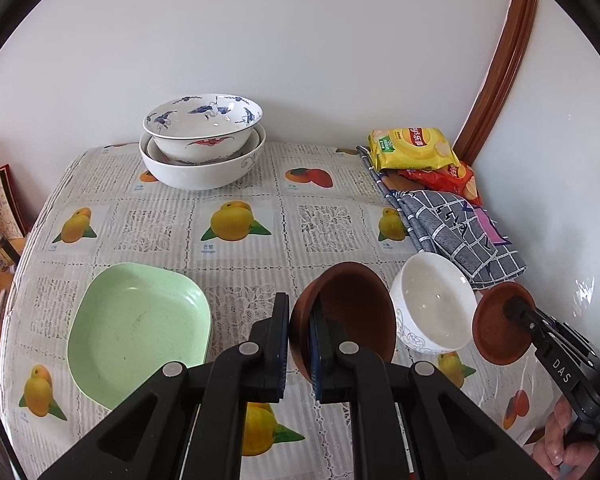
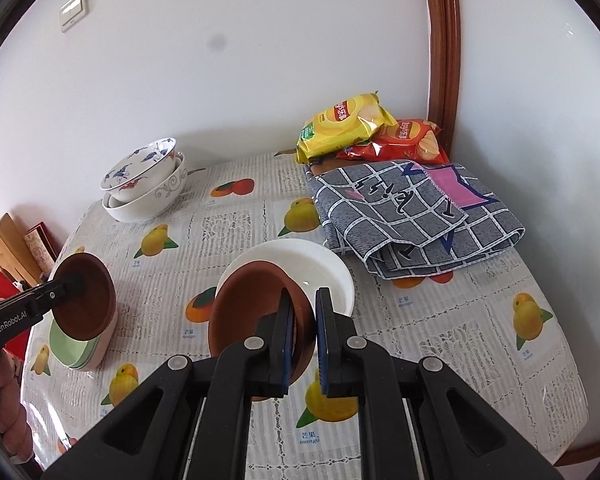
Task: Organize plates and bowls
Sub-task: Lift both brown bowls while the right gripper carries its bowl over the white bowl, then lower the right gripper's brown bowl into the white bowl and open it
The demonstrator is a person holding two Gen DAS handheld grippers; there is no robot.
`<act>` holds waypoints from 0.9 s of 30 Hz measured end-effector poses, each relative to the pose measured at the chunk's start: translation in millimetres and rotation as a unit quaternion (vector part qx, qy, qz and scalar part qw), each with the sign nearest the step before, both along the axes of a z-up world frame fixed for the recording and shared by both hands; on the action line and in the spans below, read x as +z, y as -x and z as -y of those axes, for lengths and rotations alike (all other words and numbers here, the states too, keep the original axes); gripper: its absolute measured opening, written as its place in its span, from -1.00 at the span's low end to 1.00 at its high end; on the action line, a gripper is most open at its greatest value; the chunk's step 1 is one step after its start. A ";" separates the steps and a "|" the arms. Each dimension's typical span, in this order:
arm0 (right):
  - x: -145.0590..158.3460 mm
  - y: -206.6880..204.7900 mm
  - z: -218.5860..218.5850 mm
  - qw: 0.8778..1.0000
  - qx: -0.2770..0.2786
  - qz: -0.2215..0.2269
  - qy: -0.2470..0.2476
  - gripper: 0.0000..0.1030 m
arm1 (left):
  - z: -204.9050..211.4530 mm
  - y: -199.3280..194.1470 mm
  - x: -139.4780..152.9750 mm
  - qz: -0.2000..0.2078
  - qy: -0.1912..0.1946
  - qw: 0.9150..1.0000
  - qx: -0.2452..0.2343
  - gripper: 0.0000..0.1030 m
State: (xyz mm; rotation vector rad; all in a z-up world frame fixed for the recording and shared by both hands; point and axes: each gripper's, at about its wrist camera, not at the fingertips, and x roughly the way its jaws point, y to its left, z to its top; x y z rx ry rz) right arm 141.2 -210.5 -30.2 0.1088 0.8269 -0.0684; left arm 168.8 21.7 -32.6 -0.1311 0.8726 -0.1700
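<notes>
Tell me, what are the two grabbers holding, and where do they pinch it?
Each holds a small round brown bowl by its rim. The left gripper pinches one brown bowl; the right gripper pinches the other brown bowl.

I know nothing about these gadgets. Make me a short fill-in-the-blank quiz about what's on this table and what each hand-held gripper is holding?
1. The left hand-held gripper and the right hand-held gripper are each shut on the rim of a ______ bowl.
2. The blue-patterned bowl sits nested inside a plain ______ bowl.
3. The yellow chip bag lies on top of a ______ chip bag.
4. The stack of plates on the tablecloth is pale ______.

Missing words: brown; white; red; green
</notes>
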 end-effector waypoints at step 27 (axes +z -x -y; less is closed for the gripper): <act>-32.7 -42.2 -1.8 0.999 0.011 -0.037 -0.004 -0.80 | -3.0 -35.0 -19.5 -0.025 -0.002 1.000 0.015 -0.82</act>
